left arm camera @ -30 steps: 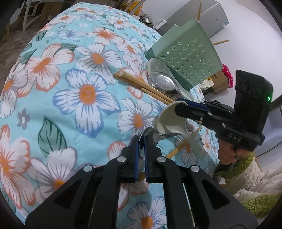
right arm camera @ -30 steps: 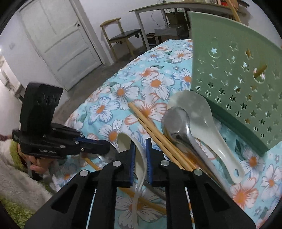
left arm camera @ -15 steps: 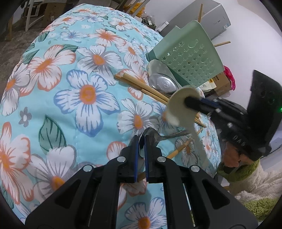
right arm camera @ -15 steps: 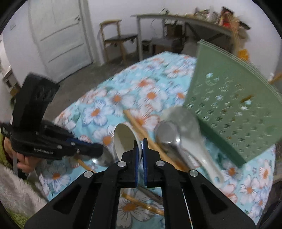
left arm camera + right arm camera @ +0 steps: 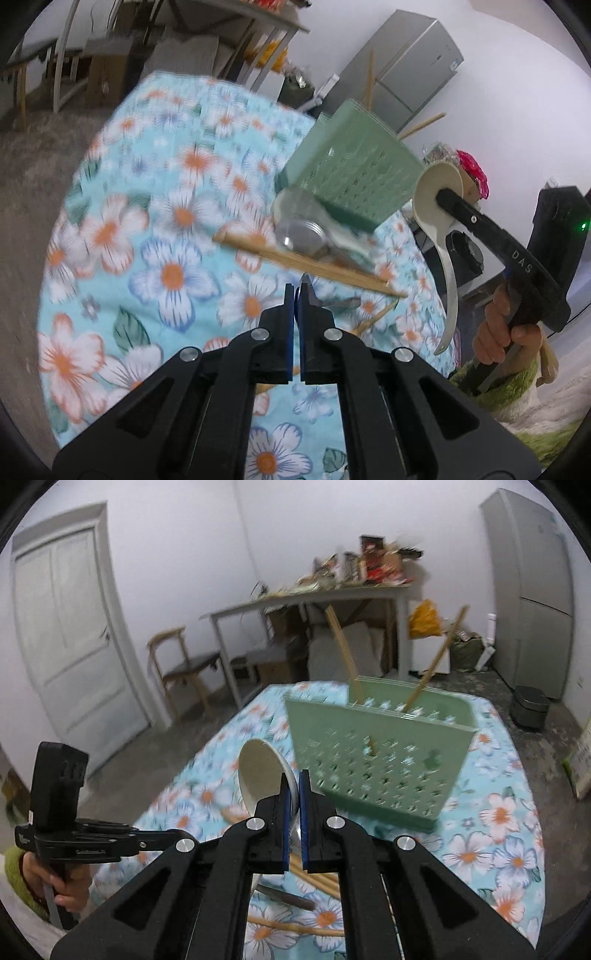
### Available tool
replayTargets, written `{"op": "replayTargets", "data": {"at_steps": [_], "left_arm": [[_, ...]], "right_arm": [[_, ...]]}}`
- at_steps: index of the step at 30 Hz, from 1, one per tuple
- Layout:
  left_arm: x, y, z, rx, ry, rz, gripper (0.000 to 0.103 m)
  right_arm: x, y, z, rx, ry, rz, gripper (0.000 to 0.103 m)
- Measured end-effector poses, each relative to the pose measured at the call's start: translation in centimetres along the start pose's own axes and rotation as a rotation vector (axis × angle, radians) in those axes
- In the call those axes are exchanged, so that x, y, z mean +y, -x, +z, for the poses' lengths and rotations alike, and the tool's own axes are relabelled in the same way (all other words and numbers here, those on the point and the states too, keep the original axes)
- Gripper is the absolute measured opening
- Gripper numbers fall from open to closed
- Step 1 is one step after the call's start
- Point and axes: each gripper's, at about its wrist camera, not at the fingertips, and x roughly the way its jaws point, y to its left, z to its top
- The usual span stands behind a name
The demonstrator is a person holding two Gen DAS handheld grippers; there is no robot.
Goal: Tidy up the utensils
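Right gripper (image 5: pixel 294 786) pinches the white spoon (image 5: pixel 258 771), left gripper (image 5: pixel 296 295) clamps a metal spoon (image 5: pixel 341 303) whose handle only the left view reveals.

The walls (image 5: pixel 177 535) are plain white, and the floor (image 5: pixel 159 746) is bare, rough grey. A pale panelled door (image 5: pixel 74 635) stands shut on the left. Beside it sits a wooden chair (image 5: pixel 184 664) with a dark seat. Next comes a long grey side table (image 5: pixel 306 598), its top heaped with boxes and packets, and cardboard boxes (image 5: pixel 332 650) stowed beneath. A tall grey fridge (image 5: pixel 532 587) fills the far corner, with a small dark bin (image 5: pixel 530 705) on the floor near it. The light is even and dull.
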Motion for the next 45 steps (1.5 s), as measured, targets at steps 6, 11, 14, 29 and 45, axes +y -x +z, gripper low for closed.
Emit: {"op": "replayTargets", "data": {"at_steps": [6,11,14,29,45], "left_arm": [[-1.9,2.9,2.6,-0.105,-0.063,0.025,0.001],[-3.5,5.7,5.3,-0.209,-0.127,0.037,0.001],[-4.9,7.0,7.0,-0.267,-0.178,0.049,0.001],[-9.5,4.8,15.0,-0.353,-0.384,0.197,0.001],[-9.6,-4.5,18.8,-0.176,-0.445,0.264,0.002]], "right_arm": [[-1.3,2.3,0.5,-0.061,-0.054,-0.023,0.004],[-2.4,4.0,0.7,-0.106,-0.086,-0.034,0.004],[-2.9,4.7,0.8,-0.130,-0.102,-0.033,0.004],[-3.7,5.7,0.7,-0.155,-0.135,-0.035,0.004],[-4.3,4.9,0.4,-0.131,-0.174,-0.029,0.004]]}}
